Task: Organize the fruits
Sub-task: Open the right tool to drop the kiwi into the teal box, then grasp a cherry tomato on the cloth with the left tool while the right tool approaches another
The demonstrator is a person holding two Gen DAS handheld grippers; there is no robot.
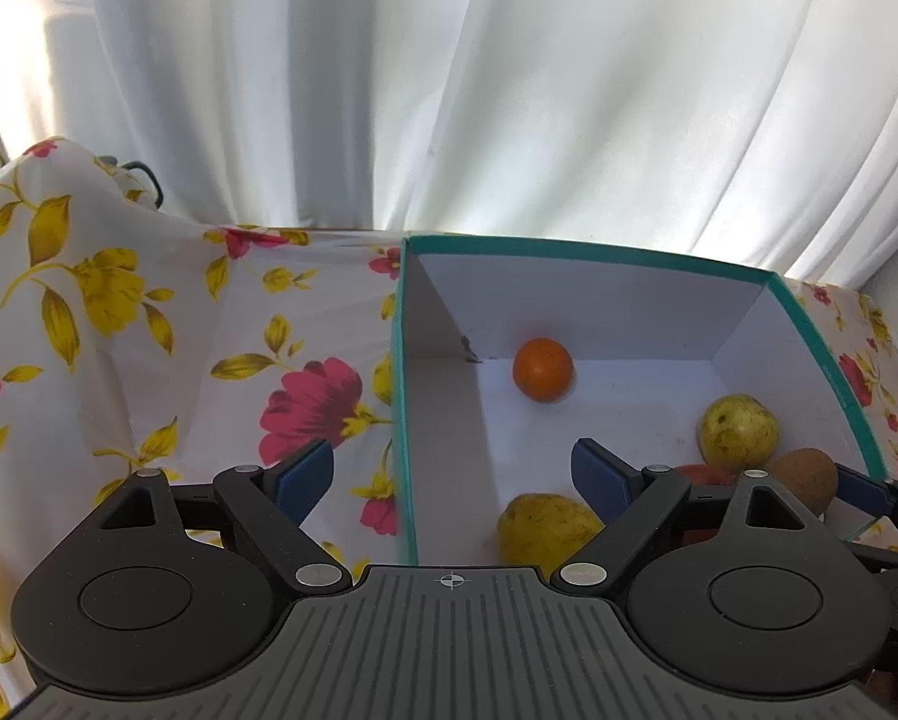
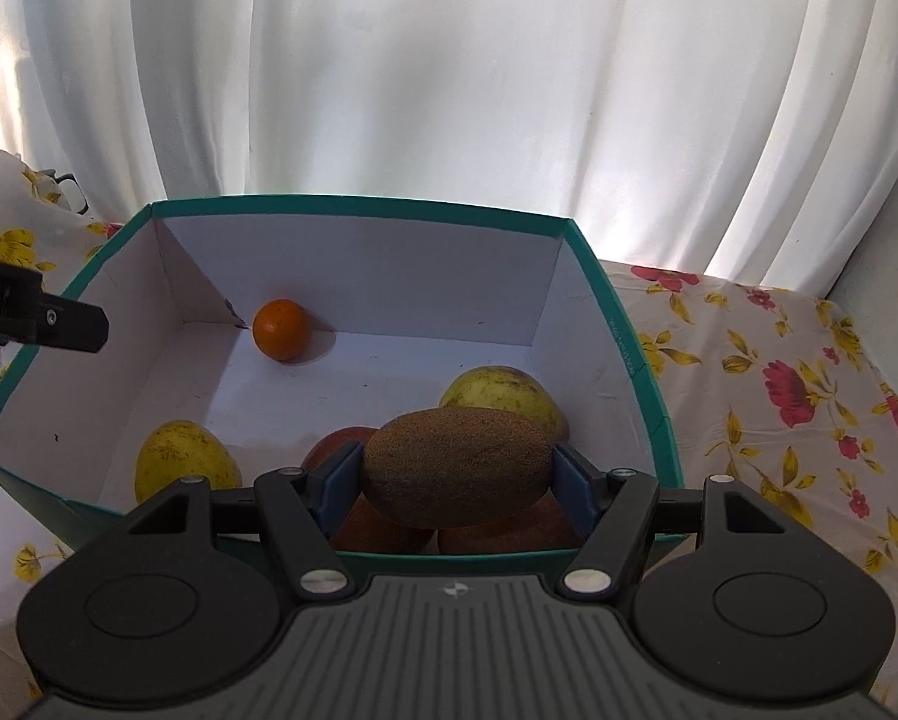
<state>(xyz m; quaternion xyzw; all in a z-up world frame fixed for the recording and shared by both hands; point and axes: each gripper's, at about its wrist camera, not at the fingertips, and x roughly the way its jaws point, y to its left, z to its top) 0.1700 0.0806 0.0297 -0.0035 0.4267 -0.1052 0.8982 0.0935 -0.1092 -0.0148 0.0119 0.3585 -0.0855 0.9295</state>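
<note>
I am holding a kiwi [image 2: 458,468] in the right gripper [image 2: 455,483], the blue pads closing on its two ends so that its long axis is running straight across between the fingers, level with the tabletop. It is hanging just inside the near wall of the teal box [image 2: 353,207], above two reddish fruits [image 2: 383,531] that I am only half seeing beneath it; they may be apples or peaches. Behind the kiwi a yellow-green fruit [image 2: 509,393] is resting toward the right wall, another yellow one [image 2: 185,459] is sitting at the near left, and an orange [image 2: 281,329] is lying well apart in the far left corner. The bare floor lies ahead and to the left of the kiwi, so I judge that is where I should be setting it down. My left gripper [image 1: 452,474] is hovering spread wide and gripping nothing, straddling the box's left wall, one pad over the floral cloth [image 1: 305,402] and one inside. Both tools are pointing forward and tilting slightly down.
</note>
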